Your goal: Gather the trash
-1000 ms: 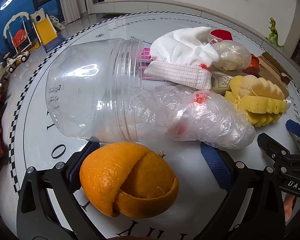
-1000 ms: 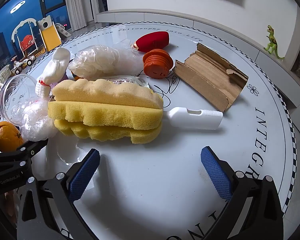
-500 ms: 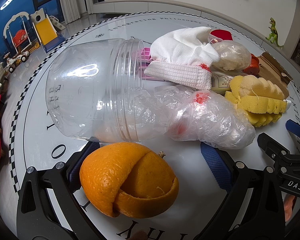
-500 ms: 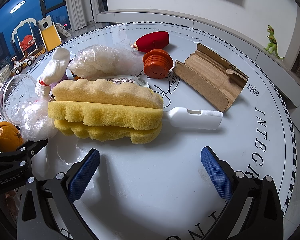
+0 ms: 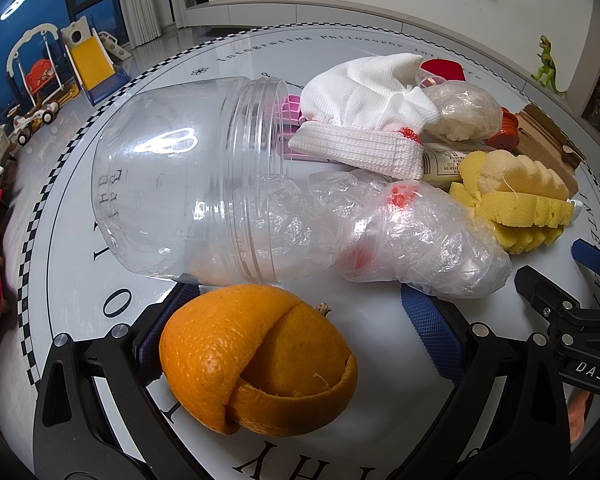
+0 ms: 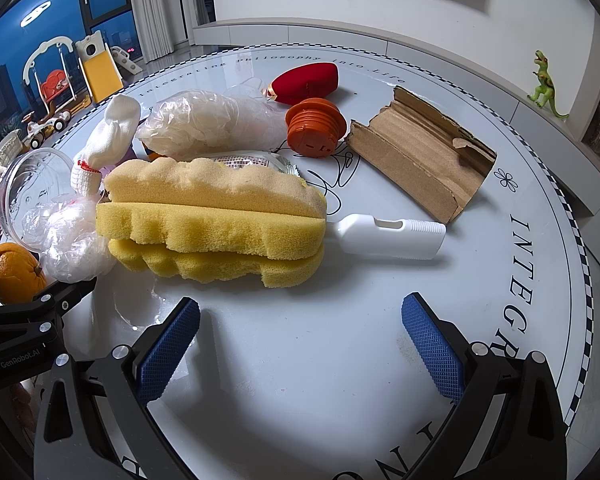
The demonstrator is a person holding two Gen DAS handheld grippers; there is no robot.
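An orange peel [image 5: 256, 360] lies on the round white table [image 5: 80, 272] between the fingers of my open left gripper [image 5: 296, 320], not clamped. Behind it a clear plastic jar [image 5: 172, 184] lies on its side with a crumpled plastic bag [image 5: 400, 236] spilling from its mouth. My right gripper [image 6: 300, 340] is open and empty over bare table, just in front of a yellow sponge brush [image 6: 212, 220] with a white handle [image 6: 392, 232]. The peel also shows at far left in the right wrist view [image 6: 12, 272].
A white sock [image 5: 364, 120], a bagged white wad [image 6: 212, 124], an orange ribbed cap [image 6: 316, 128], a red case [image 6: 304, 82], a torn cardboard piece [image 6: 420, 160] and a tube [image 5: 440, 160] lie across the table. A toy dinosaur [image 6: 544, 80] stands on the ledge beyond.
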